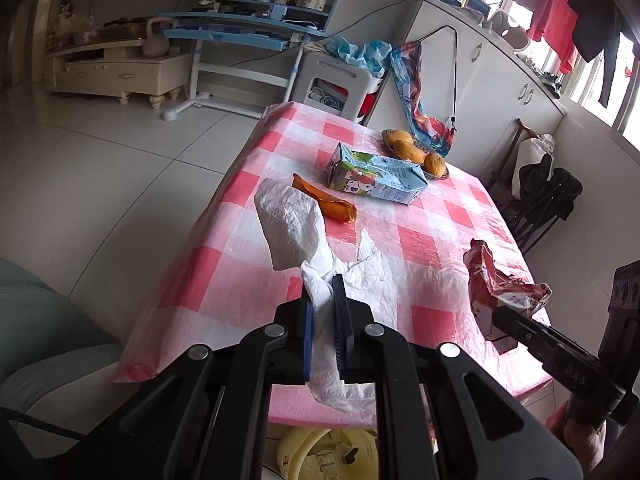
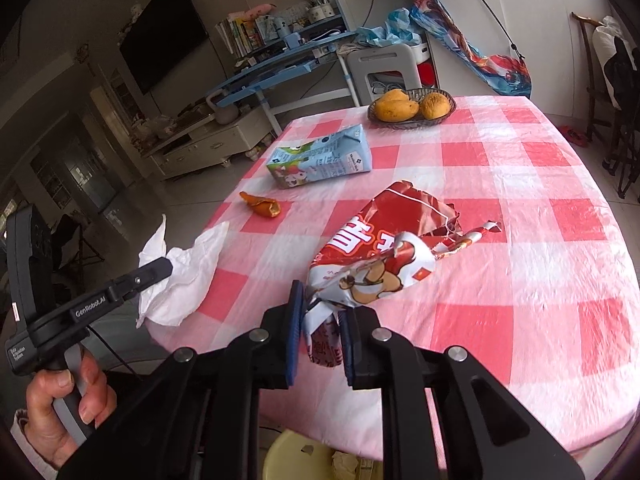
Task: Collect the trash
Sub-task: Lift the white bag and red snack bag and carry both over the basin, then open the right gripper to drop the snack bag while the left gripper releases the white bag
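Observation:
My left gripper is shut on a crumpled white paper towel and holds it above the near edge of the table; the towel also shows in the right wrist view. My right gripper is shut on a red and white snack wrapper, also seen in the left wrist view. A piece of orange peel and a blue milk carton lie on the pink checked tablecloth. A yellow trash bin stands below the table's near edge.
A basket of mangoes sits at the far end of the table. A white stool, a blue desk and white cabinets stand beyond. A folding chair stands to the right.

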Demonstrator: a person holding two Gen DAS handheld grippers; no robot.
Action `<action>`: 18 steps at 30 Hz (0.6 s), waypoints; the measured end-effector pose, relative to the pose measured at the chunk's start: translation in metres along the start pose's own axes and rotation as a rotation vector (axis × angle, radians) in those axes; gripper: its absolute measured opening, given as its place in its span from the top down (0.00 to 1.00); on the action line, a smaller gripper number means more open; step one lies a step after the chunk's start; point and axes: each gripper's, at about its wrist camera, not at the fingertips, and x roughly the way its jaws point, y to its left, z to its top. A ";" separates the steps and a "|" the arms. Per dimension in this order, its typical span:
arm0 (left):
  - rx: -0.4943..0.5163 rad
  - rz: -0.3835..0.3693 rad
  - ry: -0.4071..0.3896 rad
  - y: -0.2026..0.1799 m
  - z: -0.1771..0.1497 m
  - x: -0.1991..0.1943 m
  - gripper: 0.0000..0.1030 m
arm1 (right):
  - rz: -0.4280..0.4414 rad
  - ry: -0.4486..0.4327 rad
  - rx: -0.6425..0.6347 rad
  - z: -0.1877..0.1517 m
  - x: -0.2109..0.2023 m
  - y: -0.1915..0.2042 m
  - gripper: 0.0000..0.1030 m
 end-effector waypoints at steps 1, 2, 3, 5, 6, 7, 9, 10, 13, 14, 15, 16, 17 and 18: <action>-0.003 -0.001 -0.005 0.001 -0.002 -0.004 0.91 | 0.000 0.004 -0.021 -0.005 -0.003 0.006 0.83; -0.007 -0.002 -0.011 0.002 -0.004 -0.009 0.91 | 0.000 0.009 -0.043 -0.009 -0.005 0.011 0.83; -0.011 -0.004 -0.018 0.003 -0.006 -0.013 0.91 | 0.001 0.016 -0.068 -0.014 -0.008 0.018 0.83; -0.016 -0.009 -0.031 0.004 -0.008 -0.022 0.91 | 0.001 0.033 -0.116 -0.025 -0.014 0.029 0.83; -0.017 -0.011 -0.036 0.005 -0.009 -0.025 0.91 | 0.004 0.044 -0.138 -0.032 -0.016 0.035 0.83; -0.017 -0.014 -0.042 0.005 -0.009 -0.029 0.91 | 0.008 0.057 -0.159 -0.039 -0.019 0.041 0.83; -0.018 -0.019 -0.050 0.007 -0.011 -0.035 0.91 | 0.012 0.086 -0.201 -0.055 -0.024 0.052 0.83; -0.020 -0.023 -0.055 0.007 -0.011 -0.038 0.91 | 0.020 0.104 -0.217 -0.063 -0.027 0.057 0.83; -0.026 -0.034 -0.065 0.009 -0.013 -0.044 0.91 | 0.040 0.161 -0.261 -0.087 -0.033 0.070 0.83; -0.029 -0.037 -0.068 0.009 -0.014 -0.046 0.91 | 0.046 0.181 -0.276 -0.095 -0.034 0.074 0.83; -0.032 -0.040 -0.070 0.010 -0.014 -0.048 0.91 | 0.055 0.206 -0.287 -0.103 -0.034 0.077 0.83; -0.034 -0.043 -0.072 0.011 -0.016 -0.050 0.91 | 0.065 0.230 -0.296 -0.110 -0.035 0.081 0.83; -0.038 -0.045 -0.075 0.011 -0.017 -0.052 0.91 | 0.071 0.255 -0.307 -0.117 -0.034 0.085 0.83; -0.040 -0.046 -0.077 0.013 -0.018 -0.053 0.91 | 0.080 0.286 -0.317 -0.124 -0.033 0.088 0.83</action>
